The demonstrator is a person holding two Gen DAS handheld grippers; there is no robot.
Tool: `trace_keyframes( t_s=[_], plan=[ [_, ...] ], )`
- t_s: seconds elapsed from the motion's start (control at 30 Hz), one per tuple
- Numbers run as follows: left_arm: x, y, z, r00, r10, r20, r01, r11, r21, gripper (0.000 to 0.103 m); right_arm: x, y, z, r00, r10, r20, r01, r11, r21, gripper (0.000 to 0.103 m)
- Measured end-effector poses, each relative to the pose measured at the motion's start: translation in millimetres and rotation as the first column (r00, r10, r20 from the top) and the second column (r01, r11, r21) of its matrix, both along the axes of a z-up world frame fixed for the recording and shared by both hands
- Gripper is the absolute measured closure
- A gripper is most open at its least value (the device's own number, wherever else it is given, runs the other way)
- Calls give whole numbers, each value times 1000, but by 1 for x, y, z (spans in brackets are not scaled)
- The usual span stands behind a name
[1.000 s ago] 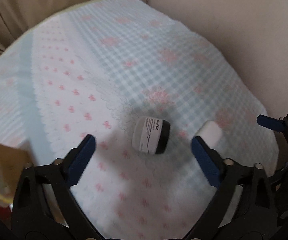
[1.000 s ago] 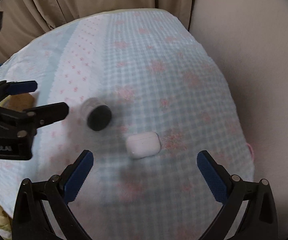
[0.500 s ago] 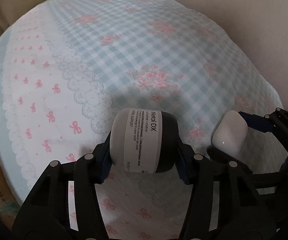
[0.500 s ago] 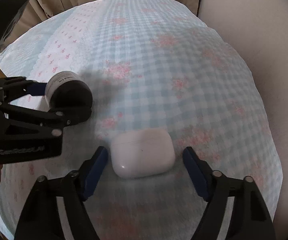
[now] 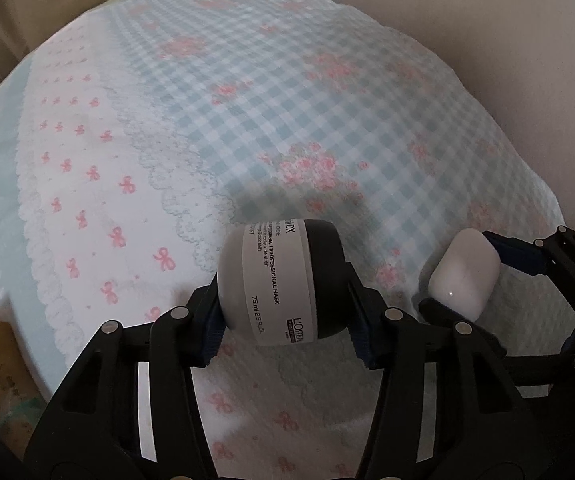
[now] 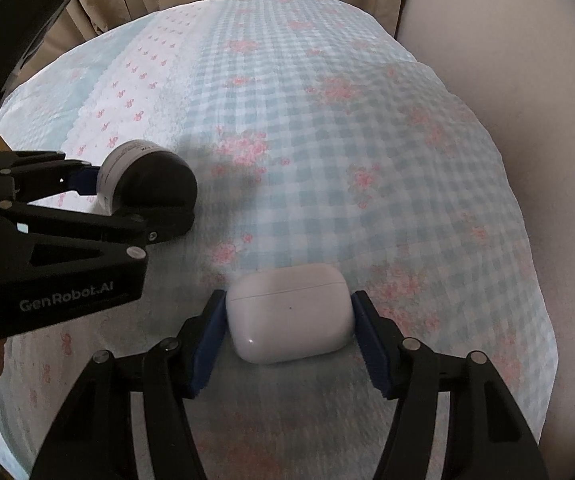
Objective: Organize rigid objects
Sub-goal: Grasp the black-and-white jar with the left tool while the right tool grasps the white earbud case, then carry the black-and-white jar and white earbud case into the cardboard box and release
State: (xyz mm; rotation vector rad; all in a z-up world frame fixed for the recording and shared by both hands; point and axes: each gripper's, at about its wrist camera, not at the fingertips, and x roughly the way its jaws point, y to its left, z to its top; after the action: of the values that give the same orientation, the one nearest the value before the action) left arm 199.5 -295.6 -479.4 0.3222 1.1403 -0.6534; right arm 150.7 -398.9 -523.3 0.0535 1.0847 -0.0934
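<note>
Jar sideways in left tool, lid rightward, earbud case crosswise in right tool

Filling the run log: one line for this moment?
left gripper: shut on white black-lidded jar | right gripper: shut on white earbud case | both above gingham cloth

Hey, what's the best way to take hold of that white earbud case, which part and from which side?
Grip the earbud case across its two short rounded ends, coming in low from the near side along the tablecloth. It lies with its broad front face up and its lid seam running across, so the ends give the pads opposed surfaces. The right tongs already hold it this way.
</note>
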Motion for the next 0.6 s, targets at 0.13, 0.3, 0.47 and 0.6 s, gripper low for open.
trace_keyframes(
  t_s=[0.13, 0.3, 0.47, 0.6],
  plan=[
    [-3, 9, 20, 1000, 22, 14, -22, 1000, -13, 55, -4, -1, 18, 1000, -9, 16, 9, 1000, 3, 46],
    [-10, 27, 64, 997, 70, 40, -68, 997, -43, 55, -11, -1, 56, 999, -19, 47, 18, 1000, 8, 46],
    [-20, 52, 116, 988, 139, 65, -134, 988, -81, 55, -23, 4, 104, 996, -26, 84, 25, 1000, 15, 46],
    [-36, 84, 170, 971, 223, 85, -213, 970, -115, 55, -33, 12, 150, 993, -18, 117, 15, 1000, 26, 46]
  ],
)
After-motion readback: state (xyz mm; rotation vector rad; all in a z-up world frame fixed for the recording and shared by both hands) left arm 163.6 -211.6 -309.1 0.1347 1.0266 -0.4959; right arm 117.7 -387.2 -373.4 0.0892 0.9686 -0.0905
